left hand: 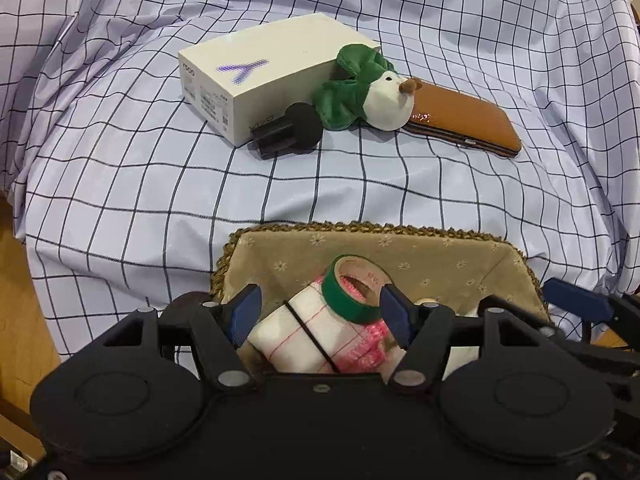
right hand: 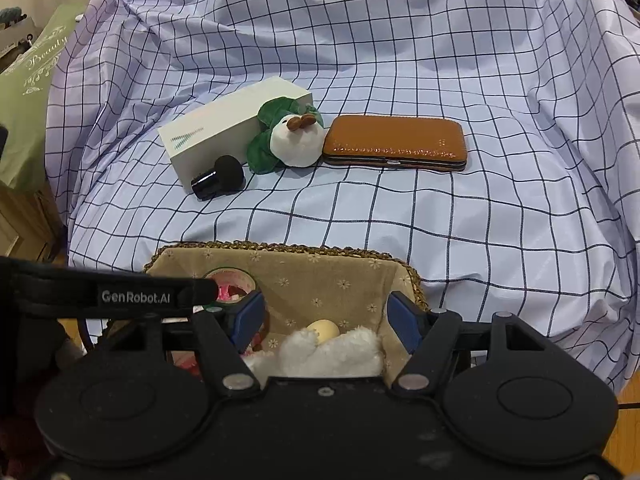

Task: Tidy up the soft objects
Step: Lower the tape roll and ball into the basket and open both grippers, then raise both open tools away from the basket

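Both grippers hang over the woven basket (left hand: 224, 268) at the near edge of the checked cloth (left hand: 120, 184). The left gripper (left hand: 320, 316) has its jaws spread, pads clear of the rolled white and pink cloth (left hand: 320, 340) and the green tape roll (left hand: 352, 292) lying between them in the basket. The right gripper (right hand: 326, 320) is likewise spread, above a white fluffy toy (right hand: 336, 350) resting in the basket, not pinching it.

1 soft item remains outside: the green and white plush (right hand: 292, 140), leaning against the white box (right hand: 224, 128) and touching the brown case (right hand: 396, 142), with a black brush (right hand: 220, 178) just beside it.

Risks, as judged:
- a reach for the plush could catch the brush or nudge the case
- the tape roll sits tilted on the cloth roll and may slip
- the 2 grippers are close; they could collide on withdrawal

Legible writing: "GenRobot.AI" on the left gripper's side; "Beauty" on a green bag (right hand: 32, 80); the box print is too blurred to read
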A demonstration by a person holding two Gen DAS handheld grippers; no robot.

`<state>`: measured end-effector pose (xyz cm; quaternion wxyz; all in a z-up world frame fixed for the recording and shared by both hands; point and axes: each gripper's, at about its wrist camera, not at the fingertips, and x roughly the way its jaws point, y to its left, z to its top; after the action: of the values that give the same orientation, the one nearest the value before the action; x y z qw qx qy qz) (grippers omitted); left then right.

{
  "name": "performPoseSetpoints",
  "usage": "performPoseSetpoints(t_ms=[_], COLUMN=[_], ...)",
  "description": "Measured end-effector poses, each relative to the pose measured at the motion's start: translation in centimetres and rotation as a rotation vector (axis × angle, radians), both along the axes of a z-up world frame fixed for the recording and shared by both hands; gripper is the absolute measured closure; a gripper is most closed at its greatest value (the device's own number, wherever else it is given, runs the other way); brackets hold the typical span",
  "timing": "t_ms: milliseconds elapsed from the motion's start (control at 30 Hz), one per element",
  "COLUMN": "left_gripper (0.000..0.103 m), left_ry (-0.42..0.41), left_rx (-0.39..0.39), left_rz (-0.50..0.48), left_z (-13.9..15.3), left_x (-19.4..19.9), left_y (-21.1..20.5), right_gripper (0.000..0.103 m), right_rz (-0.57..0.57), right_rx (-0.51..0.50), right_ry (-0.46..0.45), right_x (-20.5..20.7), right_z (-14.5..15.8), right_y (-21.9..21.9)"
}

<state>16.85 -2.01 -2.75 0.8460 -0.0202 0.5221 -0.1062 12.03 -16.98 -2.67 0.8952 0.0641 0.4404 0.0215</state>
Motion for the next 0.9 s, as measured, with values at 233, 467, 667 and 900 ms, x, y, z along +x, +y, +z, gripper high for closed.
performPoseSetpoints(t_ms=[233, 467, 667, 900], left_gripper=[0.042, 0.041, 0.040, 0.040], left_ry=[-0.013, -0.040, -0.053, -0.056], left_rx=[0.006, 0.006, 0.011, 0.021], left_rz=[0.001, 0.000, -0.008, -0.014], left_z=[0.5, 1.2, 1.4, 1.4], left_x=[-1.1, -2.4, -3.4, -4.3], left_y=[0.2, 0.5, 0.6, 0.8], right_gripper=[0.035, 0.034, 0.032, 0.029], right_rz=[-0.003, -0.009, -0.015, -0.019], right_rx=[-0.001, 0.008, 0.008, 0.010], right_ry=[-0.021, -0.037, -0.046, -0.056], right_x=[-1.2, -2.8, -3.8, -4.4], right_z=[0.7, 1.4, 1.7, 2.1], right_y=[0.1, -0.1, -0.3, -0.5])
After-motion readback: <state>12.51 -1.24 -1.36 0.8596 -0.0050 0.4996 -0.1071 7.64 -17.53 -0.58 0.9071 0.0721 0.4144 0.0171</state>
